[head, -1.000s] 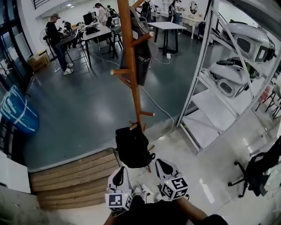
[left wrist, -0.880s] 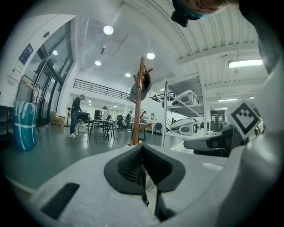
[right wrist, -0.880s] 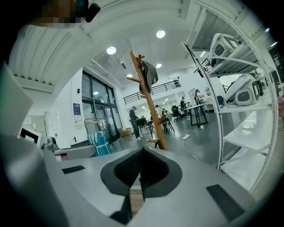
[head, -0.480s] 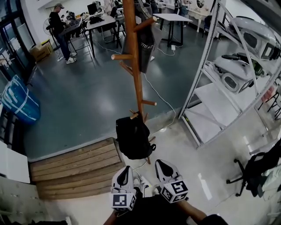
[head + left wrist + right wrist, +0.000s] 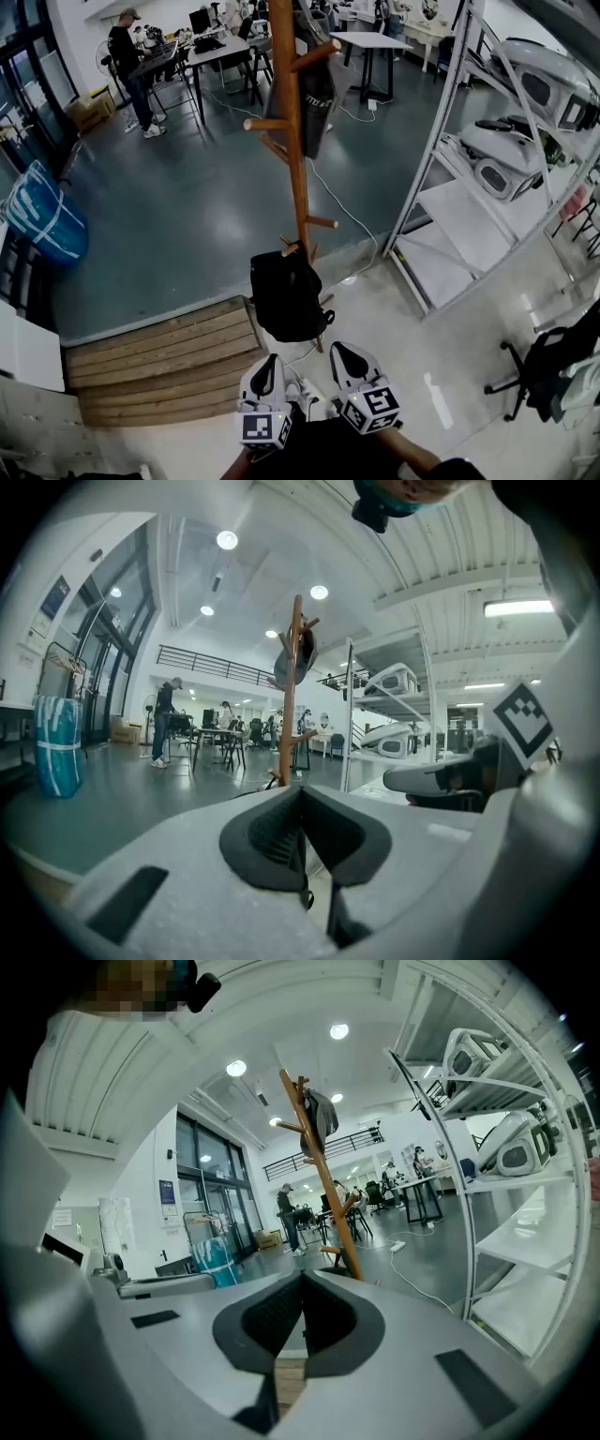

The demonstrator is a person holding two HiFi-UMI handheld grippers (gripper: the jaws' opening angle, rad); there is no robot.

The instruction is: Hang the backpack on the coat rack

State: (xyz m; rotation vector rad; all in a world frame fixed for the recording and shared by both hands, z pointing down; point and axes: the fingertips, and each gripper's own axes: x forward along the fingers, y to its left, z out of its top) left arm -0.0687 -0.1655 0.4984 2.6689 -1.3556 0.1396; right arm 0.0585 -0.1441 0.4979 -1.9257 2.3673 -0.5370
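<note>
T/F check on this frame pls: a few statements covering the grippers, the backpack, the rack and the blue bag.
1. The left gripper and the right gripper are both shut with nothing between the jaws. True.
2. The black backpack lies on the wooden platform. False: it is at the coat rack, just below a low peg, beside the platform.
3. A dark item hangs high on the coat rack. True.
4. The blue bag stands on the metal shelving. False: it is on the floor at the far left; the shelving is on the right.
</note>
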